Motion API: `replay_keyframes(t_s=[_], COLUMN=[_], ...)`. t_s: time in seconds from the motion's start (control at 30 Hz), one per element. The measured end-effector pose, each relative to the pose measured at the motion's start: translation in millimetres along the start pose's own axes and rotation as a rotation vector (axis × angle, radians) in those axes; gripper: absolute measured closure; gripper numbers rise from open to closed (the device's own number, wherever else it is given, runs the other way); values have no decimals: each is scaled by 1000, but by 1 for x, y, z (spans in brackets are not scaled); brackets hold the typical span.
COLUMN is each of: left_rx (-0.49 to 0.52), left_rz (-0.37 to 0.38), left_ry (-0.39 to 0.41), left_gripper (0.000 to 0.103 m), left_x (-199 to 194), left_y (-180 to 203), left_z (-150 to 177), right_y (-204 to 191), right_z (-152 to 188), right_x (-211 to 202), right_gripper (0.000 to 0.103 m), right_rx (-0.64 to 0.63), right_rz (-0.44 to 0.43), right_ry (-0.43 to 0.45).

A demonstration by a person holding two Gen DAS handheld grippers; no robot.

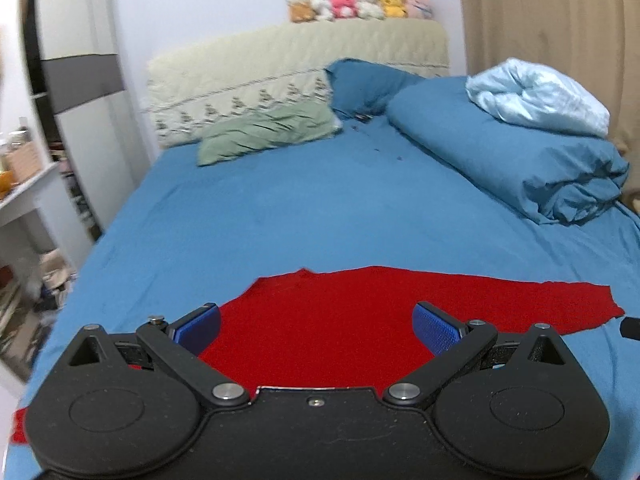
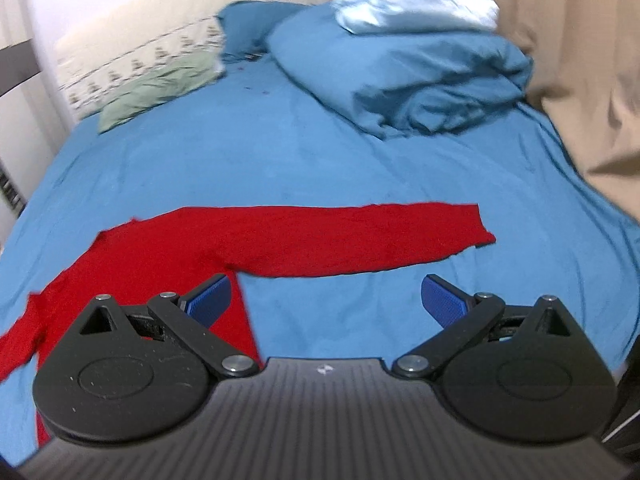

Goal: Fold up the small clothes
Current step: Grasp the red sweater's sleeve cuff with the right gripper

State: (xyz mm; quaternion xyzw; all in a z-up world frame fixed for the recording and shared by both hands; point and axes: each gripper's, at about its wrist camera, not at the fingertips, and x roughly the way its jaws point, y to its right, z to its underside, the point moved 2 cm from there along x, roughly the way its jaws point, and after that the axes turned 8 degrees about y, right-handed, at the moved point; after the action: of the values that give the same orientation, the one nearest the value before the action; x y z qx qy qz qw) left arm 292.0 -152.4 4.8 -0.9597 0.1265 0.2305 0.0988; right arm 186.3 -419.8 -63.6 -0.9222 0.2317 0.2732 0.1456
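Observation:
A red long-sleeved garment (image 1: 328,320) lies flat on the blue bed sheet (image 1: 280,216). Its right sleeve (image 2: 360,240) stretches out to the right, its cuff (image 2: 476,228) near the bed's right side. My left gripper (image 1: 316,326) hovers open over the garment's body, blue pads wide apart, nothing between them. My right gripper (image 2: 326,300) is open too, held above the sheet just below the sleeve, its left pad (image 2: 210,298) over the garment's side edge. The garment's lower part is hidden behind both grippers.
A folded blue duvet (image 1: 508,156) with a light blue blanket (image 1: 536,96) lies at the far right. A green pillow (image 1: 268,130) and blue pillow (image 1: 364,84) rest by the cream headboard (image 1: 296,64), plush toys (image 1: 360,4) on top. Shelves (image 1: 24,184) stand left, curtain (image 2: 580,60) right.

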Motion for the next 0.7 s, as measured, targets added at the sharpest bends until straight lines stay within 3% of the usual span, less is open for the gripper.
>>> replay_keyframes(t_s=[0.23,0.37,0.63,0.7], left_rx=[14,-33,-96,-104], left_rz=[118,174,208,201], left_ry=[-72,-142,-268,-301], left_gripper=[0,0,0,0], left_x=[123,183,264,279], left_y=[28,38,48,48], left_z=[16,35,80,91], right_y=[35,55,96,107], right_z=[22,43,70,69], right_x=[94,135,193,205], right_gripper=[0,0,0,5], right_rx=[134,240,366,384], right_rz=[93,122,183,198], right_ry=[-6,4,45,80])
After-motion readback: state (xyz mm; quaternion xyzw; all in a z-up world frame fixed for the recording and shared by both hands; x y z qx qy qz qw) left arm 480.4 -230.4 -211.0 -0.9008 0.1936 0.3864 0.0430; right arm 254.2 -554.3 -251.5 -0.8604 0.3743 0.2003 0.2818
